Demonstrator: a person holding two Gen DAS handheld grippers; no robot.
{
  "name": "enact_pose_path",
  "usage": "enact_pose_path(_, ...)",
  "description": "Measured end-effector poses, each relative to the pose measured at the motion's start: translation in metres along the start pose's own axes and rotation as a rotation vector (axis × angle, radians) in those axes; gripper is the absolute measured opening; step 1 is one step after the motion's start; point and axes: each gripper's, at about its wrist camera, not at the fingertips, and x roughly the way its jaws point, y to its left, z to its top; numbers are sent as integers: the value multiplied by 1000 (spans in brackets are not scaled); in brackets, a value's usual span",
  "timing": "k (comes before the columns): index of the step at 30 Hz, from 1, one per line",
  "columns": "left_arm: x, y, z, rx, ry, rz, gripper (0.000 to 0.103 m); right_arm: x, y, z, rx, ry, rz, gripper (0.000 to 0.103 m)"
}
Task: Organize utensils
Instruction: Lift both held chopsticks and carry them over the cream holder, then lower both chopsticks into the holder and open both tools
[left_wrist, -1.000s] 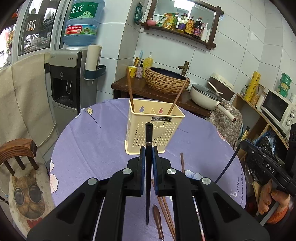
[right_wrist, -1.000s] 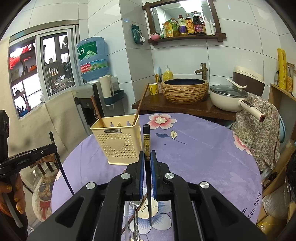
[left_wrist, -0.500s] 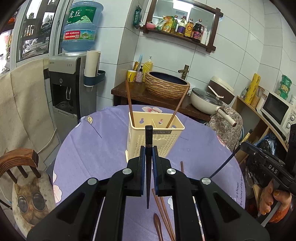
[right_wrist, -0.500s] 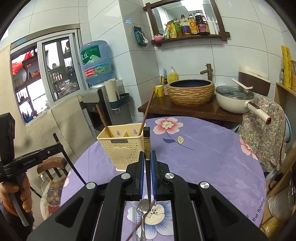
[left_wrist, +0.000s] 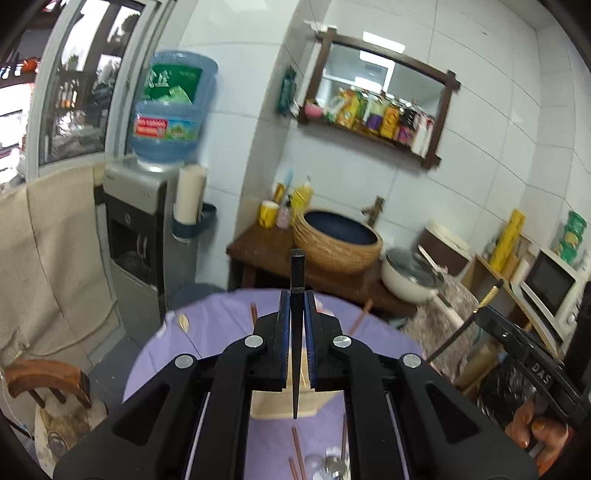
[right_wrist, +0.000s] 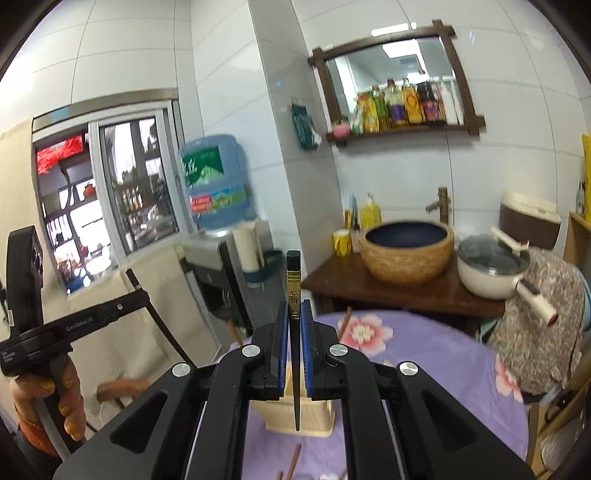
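In the left wrist view my left gripper (left_wrist: 296, 297) is shut on a plain black chopstick (left_wrist: 297, 269) that stands upright, thin tip down. Below it, mostly hidden by the fingers, sits the cream utensil holder (left_wrist: 277, 408) with two brown chopsticks (left_wrist: 254, 314) poking out. In the right wrist view my right gripper (right_wrist: 294, 308) is shut on a black chopstick with a gold band (right_wrist: 294, 284), also tip down, above the same holder (right_wrist: 316, 419). Loose brown chopsticks (left_wrist: 295, 456) and a spoon (left_wrist: 334, 466) lie on the purple tablecloth (left_wrist: 221, 317).
Behind the round table stand a water dispenser (left_wrist: 133, 236), a wooden side table with a woven basin (left_wrist: 338, 240) and a lidded pot (left_wrist: 410, 277). A wooden chair (left_wrist: 44, 380) is at the left, and a microwave (left_wrist: 550, 284) at the right. Hands hold both grippers' handles.
Both grippers have risen with their chopsticks still clamped. The holder and table have dropped low in both views, and the holder is now largely hidden under the fingers.
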Motion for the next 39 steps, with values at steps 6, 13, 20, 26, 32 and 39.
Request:
enact_pose_path(6,34,-4,22,-15,-37,72,8,36,3,13,24,-36,-29,7)
enact_pose_path(13,91,9,-10,-53,28,107,8,93,-12,-33,46,39,-84,7)
enact_pose_path(20,137,18,-67,-43,143,119,8,123,-21,-75,57,125,-104,7)
enact_pose_path(26,158,26,-97,-58,198,126,8,130,-23,-87,47,134,-120,7)
enact_pose_path(32,158,26,-101,-62,195,120,8,131,-28,-86,71,134,-108,9)
enact_pose_path(39,121,26,-117,-70,138,79,65,102,-31,-103,66,132,-116,37)
